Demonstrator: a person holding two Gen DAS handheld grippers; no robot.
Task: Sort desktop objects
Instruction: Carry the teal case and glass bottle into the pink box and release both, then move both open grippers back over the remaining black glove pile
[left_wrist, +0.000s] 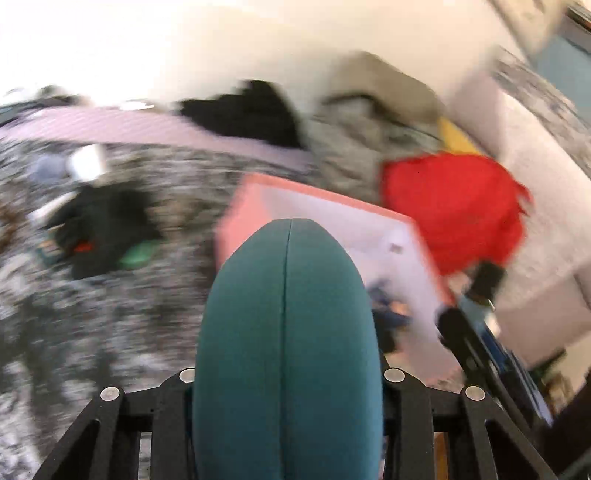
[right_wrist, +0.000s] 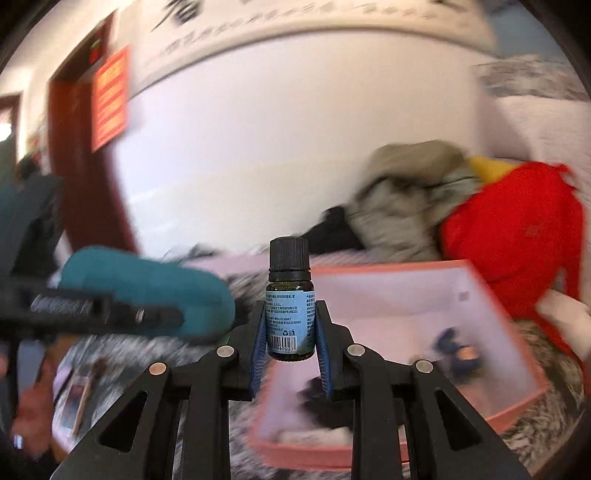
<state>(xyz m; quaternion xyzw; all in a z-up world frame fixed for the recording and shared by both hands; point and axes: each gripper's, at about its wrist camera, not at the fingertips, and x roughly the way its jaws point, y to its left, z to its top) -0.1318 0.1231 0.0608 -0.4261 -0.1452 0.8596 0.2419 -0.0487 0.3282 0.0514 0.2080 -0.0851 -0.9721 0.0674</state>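
Bottle (right_wrist: 289, 299) stands upright mid-frame, pinched by the right gripper (right_wrist: 290, 332) jaws above the pink box (right_wrist: 443, 273); left gripper (left_wrist: 286, 369) jaws clamp a teal case (left_wrist: 286, 332), likely boxward too.

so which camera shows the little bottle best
The right wrist view: the bottle sits sharp and upright between the right gripper's fingers, label readable. The left wrist view doesn't clearly show it, only a blurred right gripper.

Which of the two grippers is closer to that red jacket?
Right, probably. The right gripper, holding a small bottle, is over the pink tray beside the red jacket; the left gripper, holding a teal case, sits farther away.
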